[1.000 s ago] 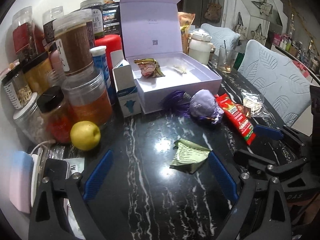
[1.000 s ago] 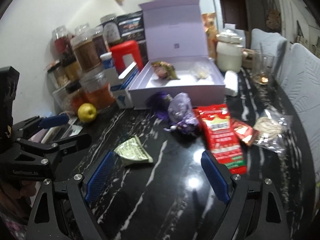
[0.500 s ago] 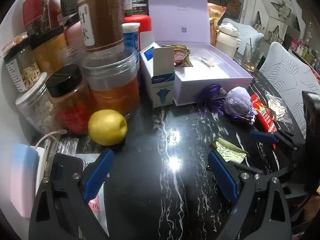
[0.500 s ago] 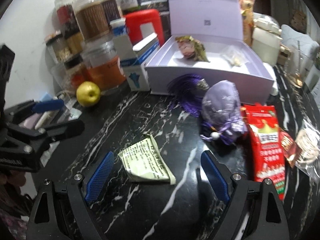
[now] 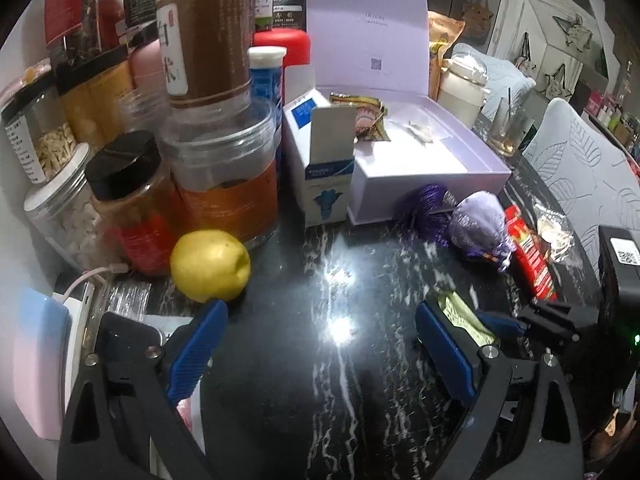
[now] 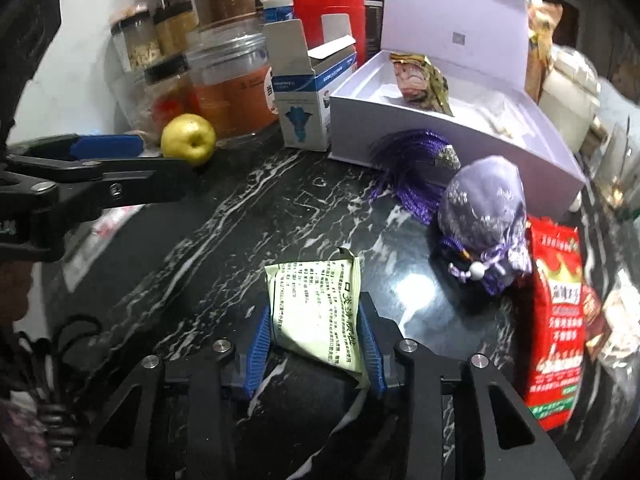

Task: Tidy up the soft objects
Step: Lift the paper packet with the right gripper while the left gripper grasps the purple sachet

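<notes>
Two risks: right gripper (image 6: 316,344), jaws clamped on green sachet (image 6: 316,320), holds only its edges, so it may buckle out. Left gripper (image 5: 320,344) jaws are apart, idle.

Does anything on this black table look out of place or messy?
Yes: a yellow-green apple sits loose among the storage jars, the small blue-and-white carton has its flap open, and the purple tasselled pouch lies tipped against the open lilac gift box, not inside.

dim indoor light | overhead glare on black marble table (image 5: 340,280) near centre | fisheye vignette, corners black | jars blurred at 10 o'clock
</notes>
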`<state>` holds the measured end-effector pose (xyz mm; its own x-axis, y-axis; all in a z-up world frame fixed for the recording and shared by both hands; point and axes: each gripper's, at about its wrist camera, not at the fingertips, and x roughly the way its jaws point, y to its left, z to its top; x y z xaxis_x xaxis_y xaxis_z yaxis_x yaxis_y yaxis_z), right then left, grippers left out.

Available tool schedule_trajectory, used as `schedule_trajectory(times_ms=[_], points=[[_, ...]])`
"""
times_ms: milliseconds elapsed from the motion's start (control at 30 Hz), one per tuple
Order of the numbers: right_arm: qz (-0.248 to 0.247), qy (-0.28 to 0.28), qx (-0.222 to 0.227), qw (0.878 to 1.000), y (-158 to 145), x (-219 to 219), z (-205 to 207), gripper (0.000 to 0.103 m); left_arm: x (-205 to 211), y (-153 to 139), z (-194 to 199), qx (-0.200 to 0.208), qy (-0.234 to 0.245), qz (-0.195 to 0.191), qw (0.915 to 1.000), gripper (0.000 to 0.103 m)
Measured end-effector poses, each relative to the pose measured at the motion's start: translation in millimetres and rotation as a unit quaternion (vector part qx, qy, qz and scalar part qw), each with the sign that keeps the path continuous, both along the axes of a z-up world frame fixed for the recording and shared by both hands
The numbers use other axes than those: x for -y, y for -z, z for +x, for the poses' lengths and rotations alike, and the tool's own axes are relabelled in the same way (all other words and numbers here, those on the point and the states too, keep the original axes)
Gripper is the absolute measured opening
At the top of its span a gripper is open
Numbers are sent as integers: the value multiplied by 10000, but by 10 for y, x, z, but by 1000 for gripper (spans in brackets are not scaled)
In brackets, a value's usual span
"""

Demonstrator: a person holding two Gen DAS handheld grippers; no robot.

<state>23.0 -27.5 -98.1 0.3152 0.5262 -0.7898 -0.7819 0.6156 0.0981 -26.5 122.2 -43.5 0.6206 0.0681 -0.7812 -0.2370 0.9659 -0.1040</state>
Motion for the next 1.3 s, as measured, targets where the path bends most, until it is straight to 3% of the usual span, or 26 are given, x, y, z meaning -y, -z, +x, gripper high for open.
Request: schedule_trajectory(times_ms=[133, 333, 467, 833, 1100, 1300], points=[[358, 279, -342, 9984, -50, 234, 86, 38, 77, -67, 61, 90, -13, -111, 9999, 97], [776, 688, -318, 9941, -302, 740, 167, 38, 340, -87, 248, 152, 162, -271, 9994, 97], [671, 973, 43, 9930, -412, 1009, 188, 38, 605, -73, 414, 156, 378, -314, 9987, 97], [634, 1663, 144, 9839, -452, 1668, 353, 38, 1206, -8, 863, 172, 1060, -224, 9940, 97], [530, 1965, 353, 9784, -510, 1860, 543, 38, 1301, 152, 1229, 75, 1172, -149, 9930, 97], [504, 2015, 308, 9777, -470, 1814, 631, 38, 1262, 381, 1454, -168, 1260, -307, 9914, 97]])
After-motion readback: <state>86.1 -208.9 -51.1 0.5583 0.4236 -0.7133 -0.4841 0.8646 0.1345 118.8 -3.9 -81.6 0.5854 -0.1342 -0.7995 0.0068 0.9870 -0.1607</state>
